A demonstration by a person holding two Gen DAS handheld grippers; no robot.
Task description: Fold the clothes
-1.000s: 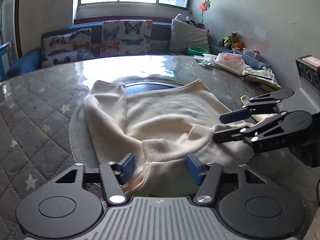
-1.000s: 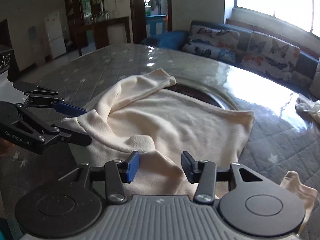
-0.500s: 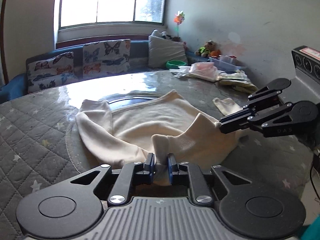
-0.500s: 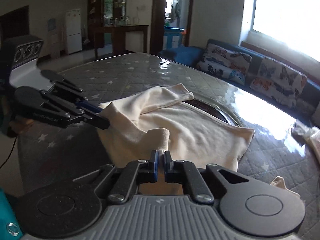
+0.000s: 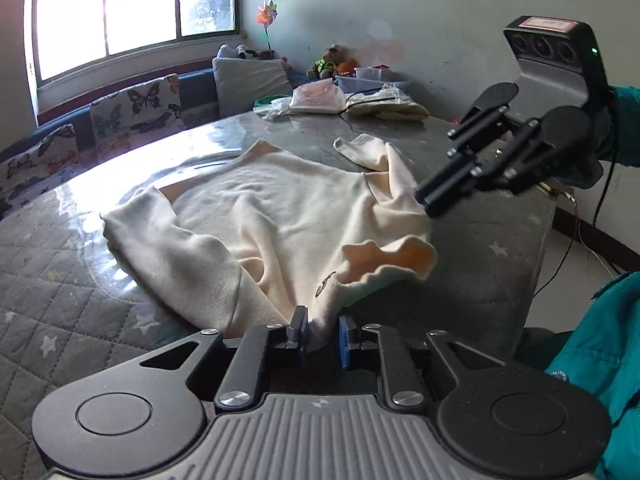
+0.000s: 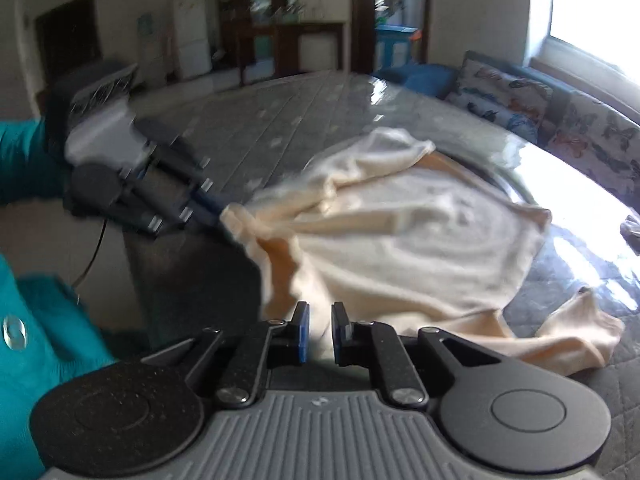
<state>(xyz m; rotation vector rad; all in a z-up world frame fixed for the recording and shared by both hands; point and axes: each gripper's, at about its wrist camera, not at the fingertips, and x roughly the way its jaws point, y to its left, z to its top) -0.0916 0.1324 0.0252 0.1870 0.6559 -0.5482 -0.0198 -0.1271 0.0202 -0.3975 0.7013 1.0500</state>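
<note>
Left claw [image 5: 323, 334] and right claw [image 6: 320, 330] each clamp the cream sweater's [image 5: 288, 216] near edge (thin pinches); uneven pulling could slip the fabric free or skew the fold.

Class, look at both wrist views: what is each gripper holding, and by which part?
Both grip the cream sweater by its near edge: the left gripper and the right gripper each pinch a bunch of fabric, lifting that edge off the table.
</note>
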